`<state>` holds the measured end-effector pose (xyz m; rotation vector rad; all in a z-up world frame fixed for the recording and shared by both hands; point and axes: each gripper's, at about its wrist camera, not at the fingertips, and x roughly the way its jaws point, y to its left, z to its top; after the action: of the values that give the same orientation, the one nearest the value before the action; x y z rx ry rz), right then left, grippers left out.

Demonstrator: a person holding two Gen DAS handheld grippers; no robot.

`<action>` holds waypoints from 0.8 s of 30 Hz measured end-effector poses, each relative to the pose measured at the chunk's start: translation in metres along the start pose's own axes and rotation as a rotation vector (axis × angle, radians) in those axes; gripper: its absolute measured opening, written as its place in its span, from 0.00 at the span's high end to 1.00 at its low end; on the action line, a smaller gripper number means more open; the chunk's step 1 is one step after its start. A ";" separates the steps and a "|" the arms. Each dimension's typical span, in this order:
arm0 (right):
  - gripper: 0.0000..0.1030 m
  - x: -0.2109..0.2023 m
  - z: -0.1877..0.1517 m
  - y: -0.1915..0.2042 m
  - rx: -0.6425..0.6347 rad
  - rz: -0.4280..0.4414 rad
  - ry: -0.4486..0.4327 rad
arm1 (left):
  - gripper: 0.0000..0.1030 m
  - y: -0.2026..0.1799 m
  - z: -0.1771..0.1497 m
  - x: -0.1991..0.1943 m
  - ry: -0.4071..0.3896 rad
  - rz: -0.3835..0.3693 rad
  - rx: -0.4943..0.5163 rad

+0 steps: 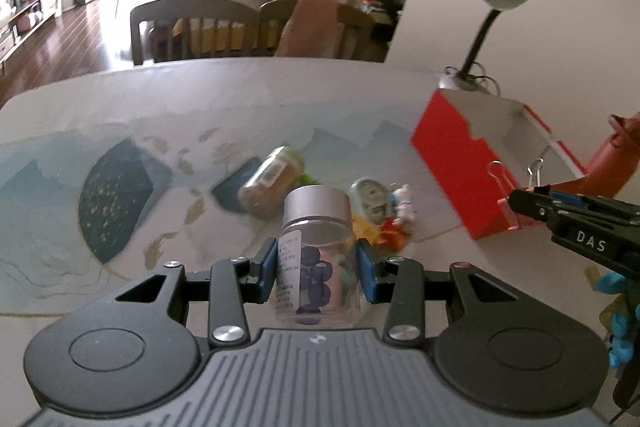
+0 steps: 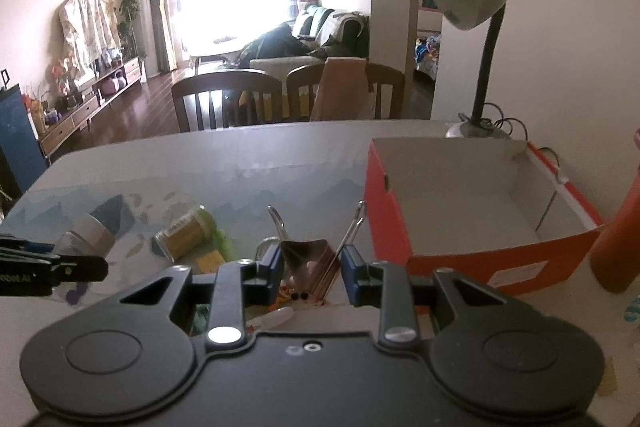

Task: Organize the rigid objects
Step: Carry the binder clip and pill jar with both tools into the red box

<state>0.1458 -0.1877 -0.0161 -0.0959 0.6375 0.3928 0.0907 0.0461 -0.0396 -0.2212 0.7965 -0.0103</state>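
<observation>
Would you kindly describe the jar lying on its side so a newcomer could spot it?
Start at the red box on the table. To its left, on the blue patterned mat, lies the tipped jar, filled with yellowish-brown contents and green-lidded.

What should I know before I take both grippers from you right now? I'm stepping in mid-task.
Left gripper: shut on a clear jar with a silver lid, lifted off the table.
Right gripper: shut on a pink binder clip, also lifted, just left of the red box.
Red box: open, looks empty inside, by the desk lamp.
Left on the table mat: a tipped yellow-filled jar and a cluster of small items.
Likely next: drop both held items into the box, then collect the rest.
</observation>
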 end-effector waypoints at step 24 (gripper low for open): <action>0.71 0.027 0.048 -0.160 0.051 -0.059 -0.024 | 0.61 -0.161 0.082 0.057 -0.002 -0.119 0.157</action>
<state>0.2542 -0.3167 0.0010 -0.0616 0.6195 0.3203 0.2007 -0.1010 0.0079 -0.1196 0.7758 -0.1847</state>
